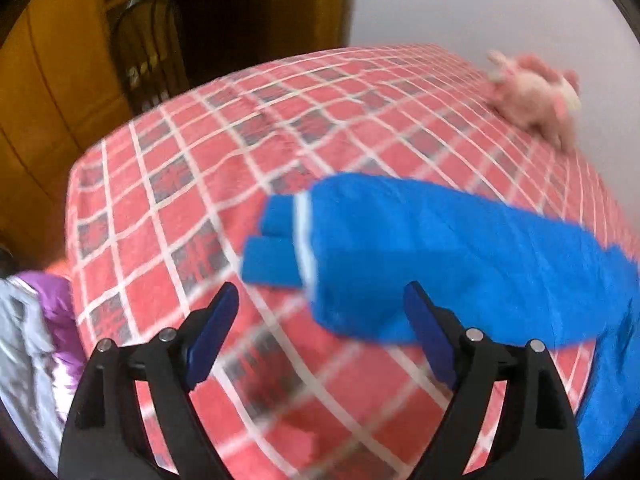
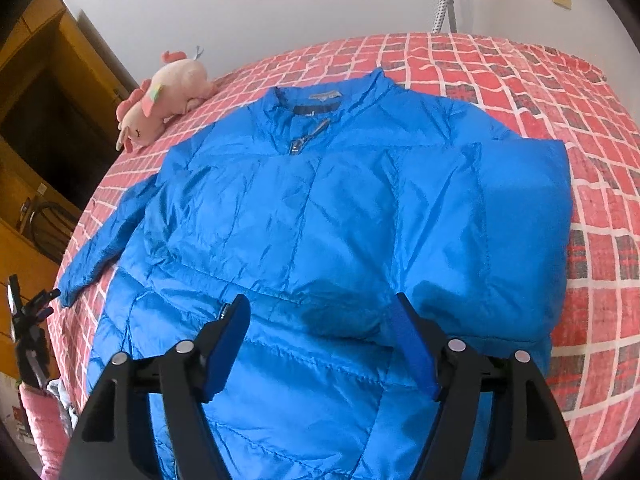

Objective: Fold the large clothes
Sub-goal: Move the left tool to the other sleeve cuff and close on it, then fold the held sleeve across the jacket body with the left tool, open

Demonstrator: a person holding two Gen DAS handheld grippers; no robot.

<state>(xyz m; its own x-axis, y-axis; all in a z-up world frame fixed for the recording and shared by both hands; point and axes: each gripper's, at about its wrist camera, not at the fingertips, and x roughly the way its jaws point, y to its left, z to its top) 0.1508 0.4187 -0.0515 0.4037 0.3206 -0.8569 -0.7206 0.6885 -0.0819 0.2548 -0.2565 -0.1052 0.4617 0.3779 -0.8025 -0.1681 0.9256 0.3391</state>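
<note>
A bright blue puffer jacket (image 2: 320, 220) lies front up on the bed, collar at the far side, zipper closed. Its right-hand sleeve (image 2: 516, 240) is folded in over the body. Its other sleeve (image 2: 104, 240) stretches out to the left. In the left wrist view that sleeve (image 1: 440, 256) lies across the bed, its ribbed cuff (image 1: 276, 248) pointing left. My left gripper (image 1: 320, 308) is open and empty, just above the sleeve near the cuff. My right gripper (image 2: 318, 312) is open and empty over the jacket's lower middle.
A red checked bedspread (image 2: 560, 92) covers the bed. A pink plush toy (image 2: 160, 100) lies near the collar, also in the left wrist view (image 1: 536, 88). Wooden wardrobe (image 1: 52, 92) and a chair stand left of the bed. Purple and white clothing (image 1: 36, 328) lies at the bed's left edge.
</note>
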